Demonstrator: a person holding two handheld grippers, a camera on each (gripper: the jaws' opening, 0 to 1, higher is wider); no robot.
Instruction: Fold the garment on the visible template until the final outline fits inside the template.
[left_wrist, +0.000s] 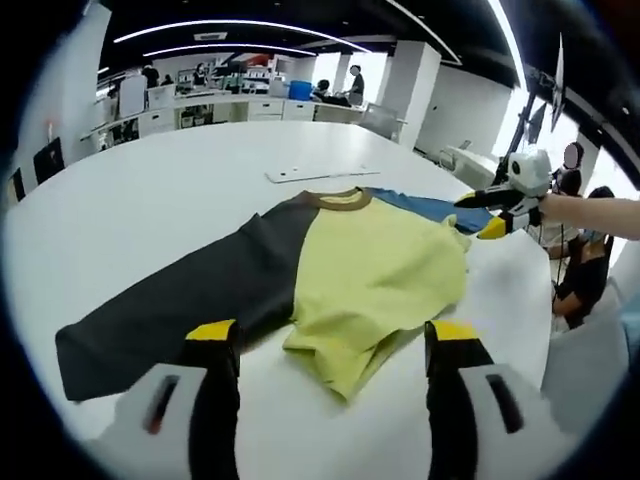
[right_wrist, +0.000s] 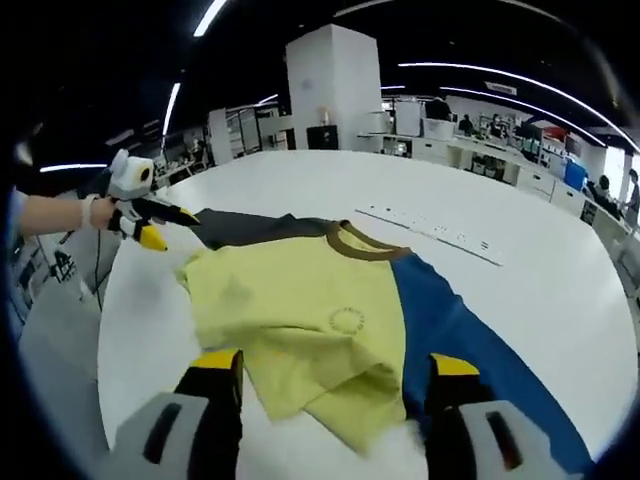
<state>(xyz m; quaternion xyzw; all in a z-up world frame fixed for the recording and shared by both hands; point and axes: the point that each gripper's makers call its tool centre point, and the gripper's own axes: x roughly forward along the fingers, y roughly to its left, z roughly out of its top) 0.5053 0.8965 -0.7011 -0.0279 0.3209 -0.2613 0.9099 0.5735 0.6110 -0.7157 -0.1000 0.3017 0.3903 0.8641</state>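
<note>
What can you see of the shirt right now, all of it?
The shirt is a soft knit tee: yellow body, brown ribbed collar, one dark grey sleeve side and one blue sleeve side. It lies flat but rumpled on the white table, its yellow hem bunched and turned up towards the cameras. A faint ring print marks the chest. Both grippers look open, neither visibly gripping the cloth.

left tongs (left_wrist: 335, 345): bottom of left gripper view, jaws spread wide, nothing between | right tongs (right_wrist: 335, 375): bottom of right gripper view, jaws spread wide | right tongs also upper right of left gripper view, held by a hand (left_wrist: 560, 208)
</note>
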